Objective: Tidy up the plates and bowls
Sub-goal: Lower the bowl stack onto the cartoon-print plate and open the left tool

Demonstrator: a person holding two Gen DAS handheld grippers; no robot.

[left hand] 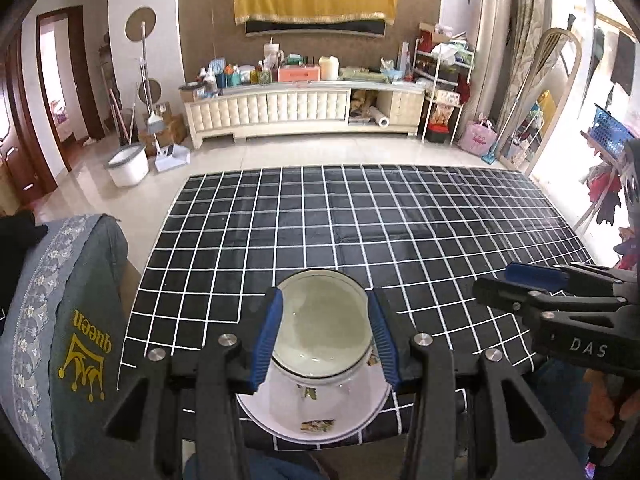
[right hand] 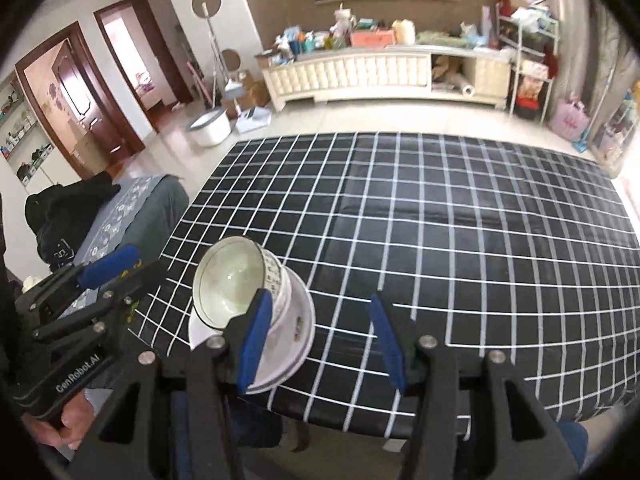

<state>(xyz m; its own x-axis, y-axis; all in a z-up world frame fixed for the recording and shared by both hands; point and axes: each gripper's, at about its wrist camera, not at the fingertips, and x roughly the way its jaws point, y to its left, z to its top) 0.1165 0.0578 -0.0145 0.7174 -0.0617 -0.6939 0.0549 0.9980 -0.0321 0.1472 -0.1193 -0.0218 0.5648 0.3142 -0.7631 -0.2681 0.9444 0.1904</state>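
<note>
- Desk (left hand: pixel 400 220): a broad flat top under a smooth, faintly glossy black cloth ruled with a white grid. Fold creases run across its middle.
- Chair cover (left hand: pixel 60 300): soft grey fabric with a floral embroidered border and a yellow crown motif. It stands just beside the desk's left edge.
- My left hand-held gripper (left hand: pixel 326 294): black rigid arms with silver pivot bolts and ribbed blue pads (left hand: pixel 268 332). The jaws stand partly apart and empty. In its own view the pads frame the bowl, but the right wrist view shows it off to the left, apart from the crockery.
- My right hand-held gripper (right hand: pixel 320 298): same build, jaws about half apart with nothing between them but the cloth. It is clear of the stack.
- Plate (left hand: pixel 312 428): round, shallow, glazed white ceramic with small printed pictures, lying on the desk at its near edge.
- Bowl (left hand: pixel 320 320): round, deep, glossy white with a thin dark rim line and print on its outer wall, sitting upright on the plate.
</note>
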